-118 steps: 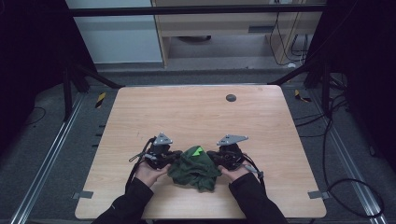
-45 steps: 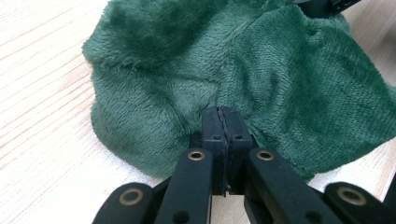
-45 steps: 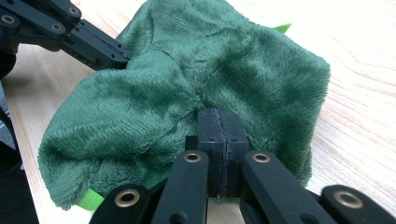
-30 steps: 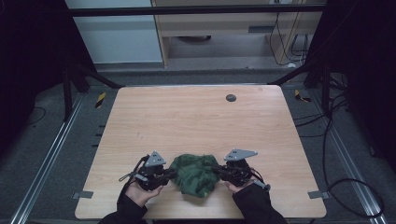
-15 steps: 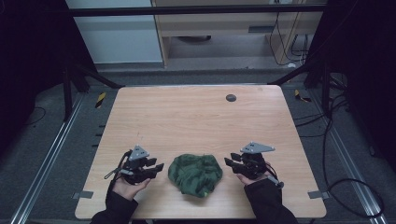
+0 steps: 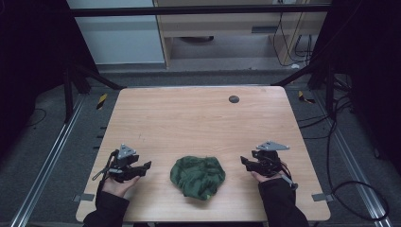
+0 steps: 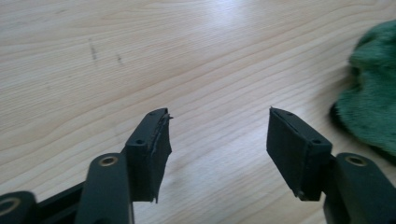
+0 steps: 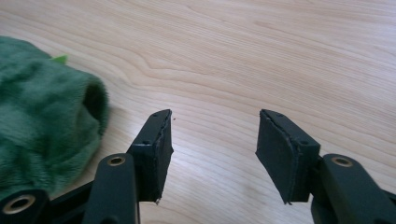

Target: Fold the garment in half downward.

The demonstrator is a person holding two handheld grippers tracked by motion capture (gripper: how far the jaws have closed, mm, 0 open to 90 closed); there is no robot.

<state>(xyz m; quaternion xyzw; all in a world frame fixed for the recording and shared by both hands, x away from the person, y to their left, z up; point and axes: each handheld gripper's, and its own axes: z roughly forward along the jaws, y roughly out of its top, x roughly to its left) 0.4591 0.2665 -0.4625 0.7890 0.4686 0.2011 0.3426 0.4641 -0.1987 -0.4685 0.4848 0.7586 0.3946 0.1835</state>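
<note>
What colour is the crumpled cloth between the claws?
Dark green cloth, clearest in the high view.

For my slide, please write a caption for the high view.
Crumpled green fleece cloth lies on the wooden table between open left gripper and right gripper.

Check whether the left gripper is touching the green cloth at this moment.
Apart. In the high view, bare table shows between the left gripper and the green cloth. The left gripper view shows open jaws with wood between them, the cloth off to one side.
</note>
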